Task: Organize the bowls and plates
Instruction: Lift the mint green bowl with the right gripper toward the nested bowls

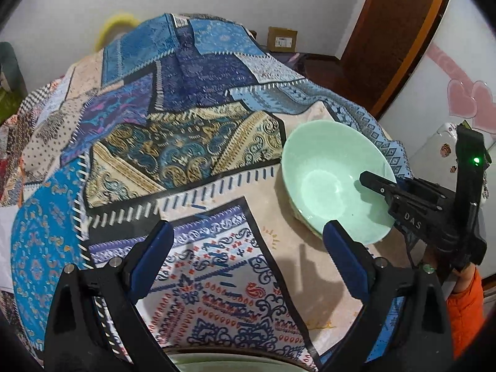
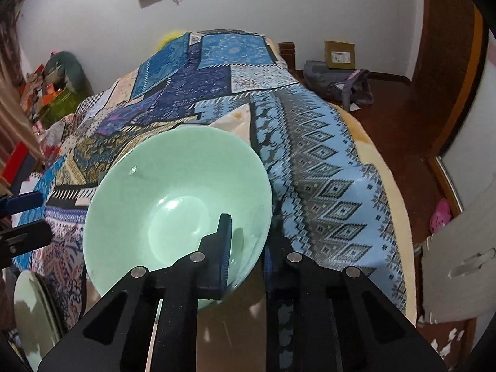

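A pale green bowl (image 2: pixel 173 198) rests on the patterned cloth (image 1: pixel 186 124), seen at the right in the left wrist view (image 1: pixel 328 179). My right gripper (image 2: pixel 248 248) is shut on the bowl's near rim, one finger inside the bowl and one outside; it also shows in the left wrist view (image 1: pixel 375 186). My left gripper (image 1: pixel 248 238) is open and empty above the cloth, left of the bowl. A pale green plate (image 2: pixel 34 316) lies at the near left; its rim shows below the left gripper (image 1: pixel 232 362).
The patchwork cloth covers a bed. A wooden floor (image 2: pixel 403 117) lies to the right with a cardboard box (image 2: pixel 339 54), a grey bag (image 2: pixel 338 83) and a pink shoe (image 2: pixel 440 215). Clutter (image 2: pixel 49 93) sits at the far left. A white appliance (image 1: pixel 446 145) stands right.
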`<control>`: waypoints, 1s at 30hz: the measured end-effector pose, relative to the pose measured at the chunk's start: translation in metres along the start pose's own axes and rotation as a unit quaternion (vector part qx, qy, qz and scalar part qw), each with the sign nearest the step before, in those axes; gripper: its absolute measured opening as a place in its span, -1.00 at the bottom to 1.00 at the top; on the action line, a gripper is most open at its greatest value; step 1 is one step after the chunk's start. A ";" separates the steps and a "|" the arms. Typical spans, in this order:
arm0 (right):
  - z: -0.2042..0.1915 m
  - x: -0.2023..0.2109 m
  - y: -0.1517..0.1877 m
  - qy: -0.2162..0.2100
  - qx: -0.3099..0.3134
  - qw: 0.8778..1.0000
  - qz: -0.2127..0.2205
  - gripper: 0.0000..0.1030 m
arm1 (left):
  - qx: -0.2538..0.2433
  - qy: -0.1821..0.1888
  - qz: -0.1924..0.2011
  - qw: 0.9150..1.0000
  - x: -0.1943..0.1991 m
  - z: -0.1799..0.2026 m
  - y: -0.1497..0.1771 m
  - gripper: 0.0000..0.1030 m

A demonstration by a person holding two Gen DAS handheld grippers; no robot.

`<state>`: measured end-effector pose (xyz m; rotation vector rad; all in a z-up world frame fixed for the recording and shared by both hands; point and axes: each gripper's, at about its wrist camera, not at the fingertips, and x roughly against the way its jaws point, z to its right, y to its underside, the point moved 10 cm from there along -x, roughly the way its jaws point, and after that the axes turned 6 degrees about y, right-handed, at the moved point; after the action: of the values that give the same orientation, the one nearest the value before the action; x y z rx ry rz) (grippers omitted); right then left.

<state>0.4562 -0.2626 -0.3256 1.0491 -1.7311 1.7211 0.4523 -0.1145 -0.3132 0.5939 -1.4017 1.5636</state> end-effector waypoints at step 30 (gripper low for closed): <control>-0.056 0.034 0.029 -0.054 0.009 0.998 -0.016 -0.69 | -0.009 0.024 -0.076 0.997 -0.023 0.017 0.055 -0.56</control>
<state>0.4034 -0.2164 -0.3111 1.1911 -1.7575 1.6922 0.4119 -0.1330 -0.3555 0.6333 -1.3034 1.4338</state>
